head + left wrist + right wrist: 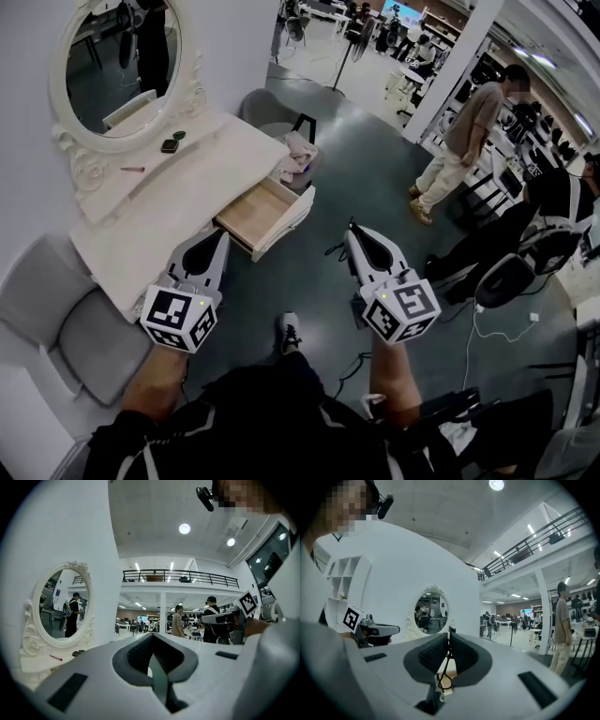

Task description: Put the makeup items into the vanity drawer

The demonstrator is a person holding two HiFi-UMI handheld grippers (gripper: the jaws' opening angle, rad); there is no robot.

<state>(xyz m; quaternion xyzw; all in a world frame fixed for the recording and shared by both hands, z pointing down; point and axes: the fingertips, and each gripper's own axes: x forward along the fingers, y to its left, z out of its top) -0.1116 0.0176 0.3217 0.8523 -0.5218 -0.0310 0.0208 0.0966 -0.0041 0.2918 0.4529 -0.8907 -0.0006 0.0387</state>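
The cubes on both grippers carry black-and-white square markers. Any print on the makeup items is too small to read.

The drawer (258, 214) of the white bench (141, 239) stands pulled out, and its pale wood bottom shows. The makeup items are well apart from the drawer, up and to its left on the bench top, under the mirror (117, 61). They are a dark compact (171, 145), a smaller dark piece touching it, and a thin pink pencil (131, 169).

The left gripper (223, 236) points at the bench just left of the drawer. Its fingers (136, 653) are pressed together with nothing between them.

The right gripper (352, 232) is right of the drawer, over the floor. Its fingers (429, 653) are almost together and pinch a thin black cord (444, 679). I cannot tell what this cord is.
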